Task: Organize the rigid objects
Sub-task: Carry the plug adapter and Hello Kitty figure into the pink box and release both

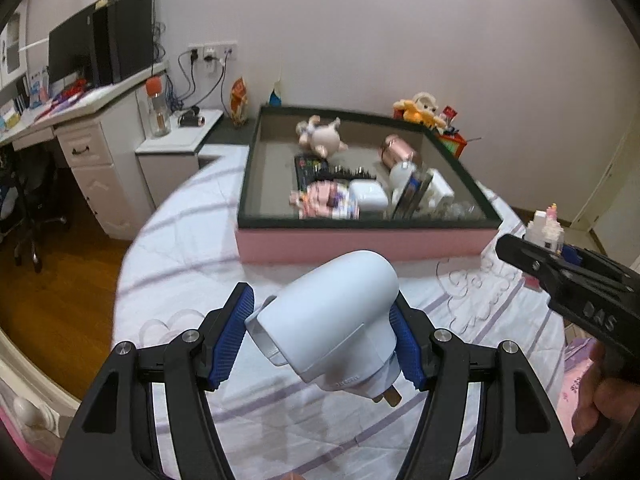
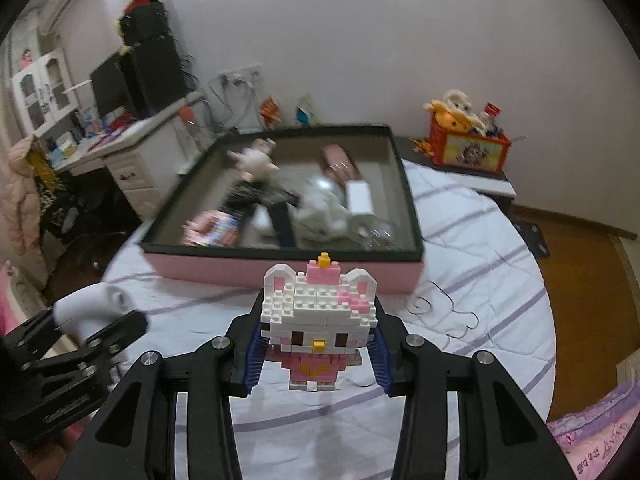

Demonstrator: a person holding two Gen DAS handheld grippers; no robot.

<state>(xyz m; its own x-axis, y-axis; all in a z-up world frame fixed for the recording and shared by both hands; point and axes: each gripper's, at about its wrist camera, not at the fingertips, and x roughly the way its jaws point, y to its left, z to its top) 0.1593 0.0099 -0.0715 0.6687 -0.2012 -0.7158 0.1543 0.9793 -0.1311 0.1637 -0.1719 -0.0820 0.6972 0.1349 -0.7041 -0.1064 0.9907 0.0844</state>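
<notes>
1. The left claw (image 1: 322, 338) squeezes a white plug adapter (image 1: 332, 316) above the bed (image 1: 180, 240).
2. The right claw (image 2: 318, 354) grips a toy block cat (image 2: 320, 320) by its sides.
3. The pink box (image 1: 360, 246) on the bed holds a toy pig (image 1: 322, 138), a copper can (image 1: 398, 154) and white chargers (image 1: 370, 196).

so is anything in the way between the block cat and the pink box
Nothing visible on the bedspread between them. The block cat, held in the right gripper, faces the pink box, whose near wall must be cleared; items already crowd its front.
</notes>
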